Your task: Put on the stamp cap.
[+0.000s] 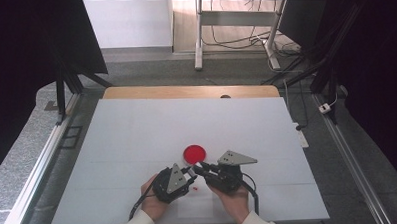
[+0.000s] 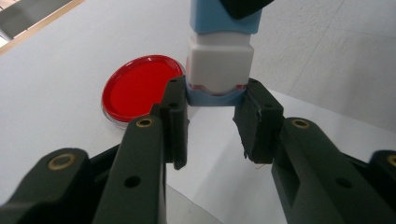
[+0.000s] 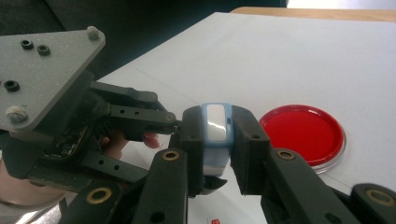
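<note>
Jaws of both the left gripper point(image 2: 211, 122) and right gripper point(image 3: 215, 144) clamp one blue-and-white block point(image 2: 219, 60), beside a red dish point(image 1: 194, 153).

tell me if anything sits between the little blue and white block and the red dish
Nothing visible does. The blue and white block is held off the table by both grippers, the left gripper at one end and the right gripper at the other. Bare white table lies between it and the red dish.
</note>
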The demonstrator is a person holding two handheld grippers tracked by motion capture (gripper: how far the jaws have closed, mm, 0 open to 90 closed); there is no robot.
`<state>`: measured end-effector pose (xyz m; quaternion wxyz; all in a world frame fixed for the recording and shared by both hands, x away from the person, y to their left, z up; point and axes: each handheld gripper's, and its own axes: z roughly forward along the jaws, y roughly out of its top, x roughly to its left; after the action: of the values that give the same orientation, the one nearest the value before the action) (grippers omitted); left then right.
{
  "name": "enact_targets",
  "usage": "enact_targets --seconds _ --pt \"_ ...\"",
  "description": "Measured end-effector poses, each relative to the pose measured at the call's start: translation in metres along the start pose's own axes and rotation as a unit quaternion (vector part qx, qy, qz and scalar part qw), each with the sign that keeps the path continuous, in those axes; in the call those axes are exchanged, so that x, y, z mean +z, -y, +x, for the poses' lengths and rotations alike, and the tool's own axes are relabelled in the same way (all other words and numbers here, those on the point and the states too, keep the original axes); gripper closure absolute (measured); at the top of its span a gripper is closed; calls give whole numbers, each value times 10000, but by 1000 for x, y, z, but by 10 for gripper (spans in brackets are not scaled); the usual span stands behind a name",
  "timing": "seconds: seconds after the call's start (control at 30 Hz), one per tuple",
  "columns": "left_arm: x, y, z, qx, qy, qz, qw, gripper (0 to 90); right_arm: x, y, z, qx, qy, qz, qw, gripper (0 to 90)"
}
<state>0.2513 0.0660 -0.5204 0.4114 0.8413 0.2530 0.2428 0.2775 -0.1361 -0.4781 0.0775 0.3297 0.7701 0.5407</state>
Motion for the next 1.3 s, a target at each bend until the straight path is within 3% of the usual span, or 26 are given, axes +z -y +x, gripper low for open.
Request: enact_targets --seconds 0.57,0.8,0.9,1.0,1.1,1.3 --pt "-2 -1 -2 -17 -76 -62 10000 652 2 1 -1 77 -68 67 9999 753" --pt "-3 -1 0 -44 -37 -43 10000 650 2 5 0 93 -58 24 9999 753" --pt "-2 0 3 -95 76 -12 9999 648 1 3 -2 115 -92 -34 9999 752" --pt "-2 1 4 -76 39 -49 10000 638 0 3 -3 108 -106 -62 9999 752" --pt "-2 1 4 -70 81 -84 9999 615 1 4 -2 49 -103 -39 9999 752" --pt "-3 2 7 -111 203 144 9996 521 -1 3 -3 -19 -109 -115 9999 752"
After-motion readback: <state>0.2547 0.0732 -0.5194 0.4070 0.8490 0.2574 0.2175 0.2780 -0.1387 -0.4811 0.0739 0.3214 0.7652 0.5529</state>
